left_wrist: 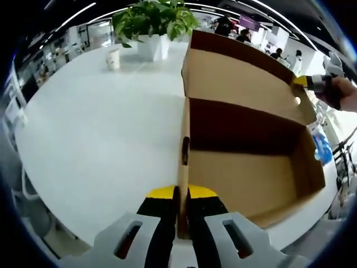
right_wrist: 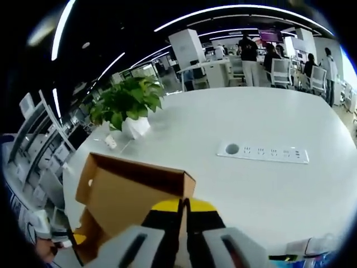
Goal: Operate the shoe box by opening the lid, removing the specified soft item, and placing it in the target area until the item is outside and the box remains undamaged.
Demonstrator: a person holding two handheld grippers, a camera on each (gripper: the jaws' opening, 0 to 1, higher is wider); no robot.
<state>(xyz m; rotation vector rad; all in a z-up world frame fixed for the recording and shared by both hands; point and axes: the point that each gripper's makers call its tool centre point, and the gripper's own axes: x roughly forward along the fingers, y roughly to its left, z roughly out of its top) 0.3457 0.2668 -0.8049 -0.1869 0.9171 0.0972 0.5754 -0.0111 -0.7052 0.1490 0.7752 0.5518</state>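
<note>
The brown cardboard shoe box (left_wrist: 245, 125) stands open on the white table, its lid (left_wrist: 234, 78) raised upright at the far side. Only bare cardboard floor shows inside; no soft item is visible there. My left gripper (left_wrist: 183, 195) is shut on the box's near side wall, pinching its thin edge. My right gripper (right_wrist: 184, 207) is shut on the lid (right_wrist: 134, 195) at its corner. From the left gripper view, the right gripper (left_wrist: 304, 81) sits at the lid's far right corner, held by a hand. In the right gripper view the left gripper (right_wrist: 72, 240) shows low left.
A potted plant (left_wrist: 153, 25) and a paper cup (left_wrist: 114, 58) stand on the white table (left_wrist: 100, 139) behind the box. A power strip (right_wrist: 262, 152) is set into the tabletop. Something blue (left_wrist: 322, 148) lies past the box's right wall. People and chairs stand far back.
</note>
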